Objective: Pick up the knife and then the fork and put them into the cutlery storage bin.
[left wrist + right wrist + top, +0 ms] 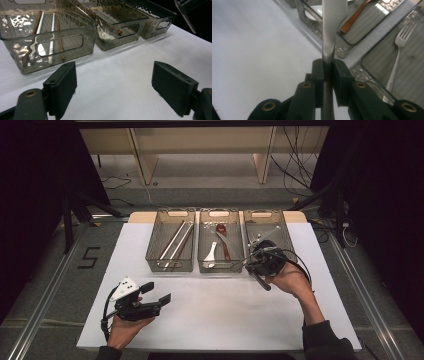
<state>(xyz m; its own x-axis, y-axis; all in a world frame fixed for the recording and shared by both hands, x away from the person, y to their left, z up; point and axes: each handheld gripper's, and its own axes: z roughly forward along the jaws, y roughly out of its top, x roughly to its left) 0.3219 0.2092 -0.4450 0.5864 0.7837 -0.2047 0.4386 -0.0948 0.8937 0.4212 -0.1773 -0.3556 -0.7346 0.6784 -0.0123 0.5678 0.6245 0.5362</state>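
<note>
High view: three bins [170,266] stand in a row; the right gripper [260,251] hovers at the right bin's near-left corner. Left bin: four chopsticks [176,240]. Middle: two spoons [210,254].

Left gripper view: left gripper [113,82] gapes, nothing between its jaws.

Right gripper view: the right gripper clamps a utensil [332,27] by its handle, long axis pointing away over the bins; one fork [398,56] lies in the bin beside it.
</note>
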